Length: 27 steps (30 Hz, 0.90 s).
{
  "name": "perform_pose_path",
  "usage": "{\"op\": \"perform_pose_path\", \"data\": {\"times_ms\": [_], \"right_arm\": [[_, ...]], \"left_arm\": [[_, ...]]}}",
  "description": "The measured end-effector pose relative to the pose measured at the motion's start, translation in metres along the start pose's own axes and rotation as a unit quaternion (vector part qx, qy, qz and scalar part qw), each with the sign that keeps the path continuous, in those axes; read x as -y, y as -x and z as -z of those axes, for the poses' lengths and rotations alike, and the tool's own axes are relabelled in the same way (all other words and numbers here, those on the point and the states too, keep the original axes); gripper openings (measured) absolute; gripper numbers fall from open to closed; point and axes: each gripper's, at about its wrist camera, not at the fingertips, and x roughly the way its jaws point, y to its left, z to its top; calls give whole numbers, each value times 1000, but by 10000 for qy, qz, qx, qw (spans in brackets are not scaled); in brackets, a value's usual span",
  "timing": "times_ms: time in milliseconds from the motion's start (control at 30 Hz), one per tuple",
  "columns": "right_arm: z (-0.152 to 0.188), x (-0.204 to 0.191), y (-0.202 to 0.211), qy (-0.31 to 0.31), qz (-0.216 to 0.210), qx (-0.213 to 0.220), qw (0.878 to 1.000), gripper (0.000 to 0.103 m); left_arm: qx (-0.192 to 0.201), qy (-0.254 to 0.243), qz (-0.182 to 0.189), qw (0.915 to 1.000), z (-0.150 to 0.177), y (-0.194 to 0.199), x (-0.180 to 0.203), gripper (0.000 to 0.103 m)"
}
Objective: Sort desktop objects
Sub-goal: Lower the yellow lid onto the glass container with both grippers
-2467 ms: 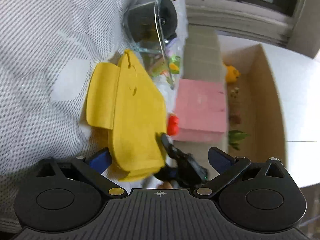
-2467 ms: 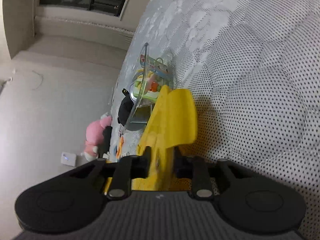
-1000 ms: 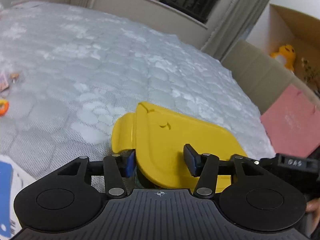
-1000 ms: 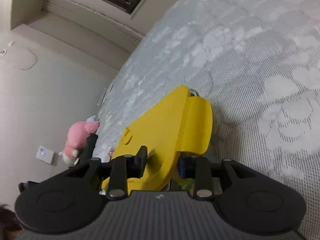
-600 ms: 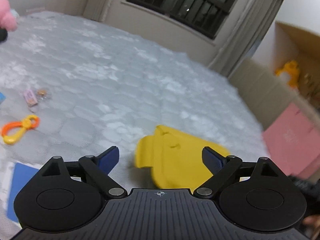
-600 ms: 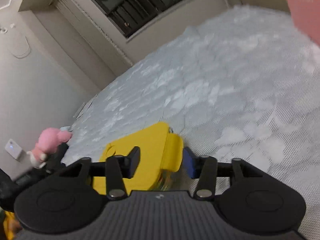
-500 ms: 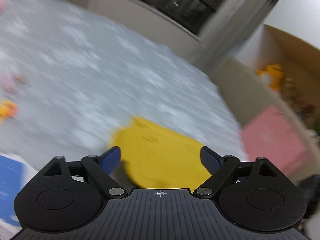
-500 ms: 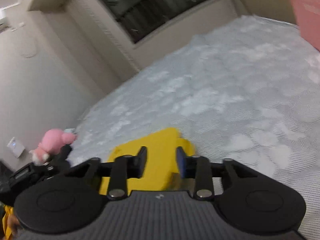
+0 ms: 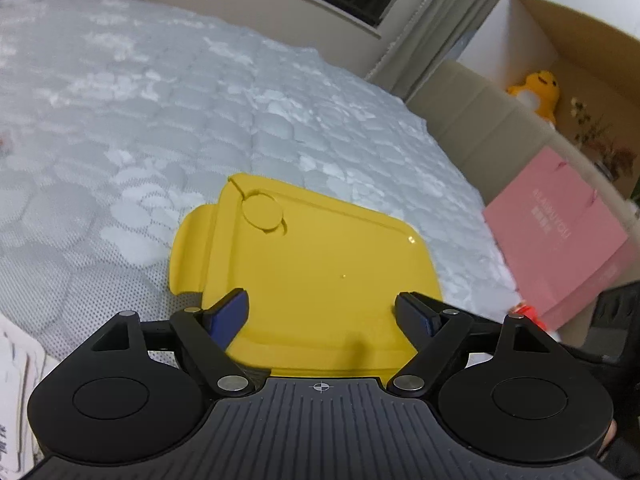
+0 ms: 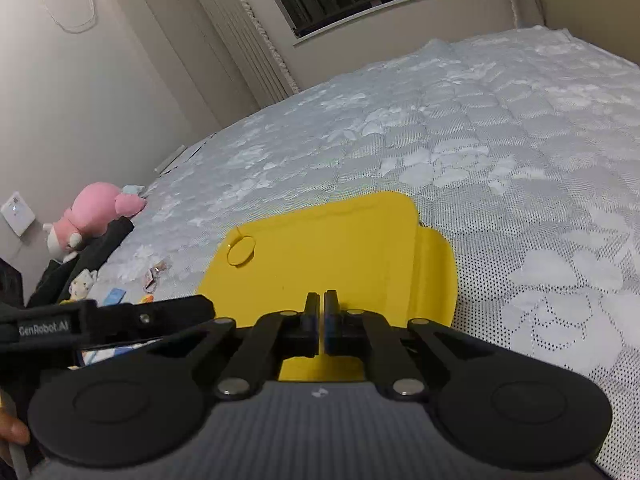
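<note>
A yellow lidded box (image 9: pixel 312 272) lies flat on the grey quilted mattress (image 9: pixel 160 92). My left gripper (image 9: pixel 324 312) is open, its fingers spread over the near part of the lid without gripping it. In the right wrist view the same yellow box (image 10: pixel 340 256) lies just ahead of my right gripper (image 10: pixel 321 312), whose jaws are closed together over the lid's near edge with nothing seen between them. The left gripper's body (image 10: pixel 108 320) shows at the left of that view.
A pink box (image 9: pixel 560 248) and an open cardboard carton (image 9: pixel 568 60) with a yellow plush (image 9: pixel 536 92) stand right of the mattress. A pink plush (image 10: pixel 92 216) and small items (image 10: pixel 152 276) lie at the far left. White paper (image 9: pixel 16 392) lies at the left edge.
The yellow box went from tilted in both grippers to flat on the mattress. My left gripper opened and let go. My right gripper released the lid, then closed empty.
</note>
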Motion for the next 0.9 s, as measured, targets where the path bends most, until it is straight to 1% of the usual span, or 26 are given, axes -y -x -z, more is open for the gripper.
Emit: {"op": "perform_pose_path", "data": {"times_ms": [233,367,400,433,467,533,567,633,667,733,767,833,900], "right_arm": [[7,-7,5,265,112,223,9993,0],[7,-12,7,261,240,186,9992,0],[7,-14,8,283,287,169,9990,1],[6,-15,9,298,317,175,9989,4],[6,-15,10,310,339,193,9988,9],[3,-14,14,329,395,329,9981,11],[0,-13,16,320,419,399,9978,12],[-8,-10,16,269,429,475,9976,12],[-12,-8,14,192,371,450,9981,12],[-19,-6,7,98,281,363,9989,12],[-21,-7,3,120,267,314,9991,12],[-22,-8,-6,171,333,196,9991,12],[-18,-8,-13,193,369,140,9990,9]], "left_arm": [[190,-360,-404,9984,6,-6,17,88],[245,-462,-595,9969,8,-6,26,88],[241,-422,-595,9970,7,-6,27,87],[227,-337,-547,9977,5,-4,26,86],[215,-259,-464,9984,4,-2,25,85],[193,-106,-289,9993,0,3,22,82],[182,-30,-201,9996,-2,5,21,82],[184,-82,-201,9996,-6,6,24,78],[169,-126,-231,9995,-8,5,26,77],[10,-124,-245,9996,-11,-2,26,69],[-112,-77,-209,9997,-12,-7,24,67],[-175,-26,-165,9997,-11,-11,18,65],[-139,61,-30,9999,-10,-11,11,65]]}}
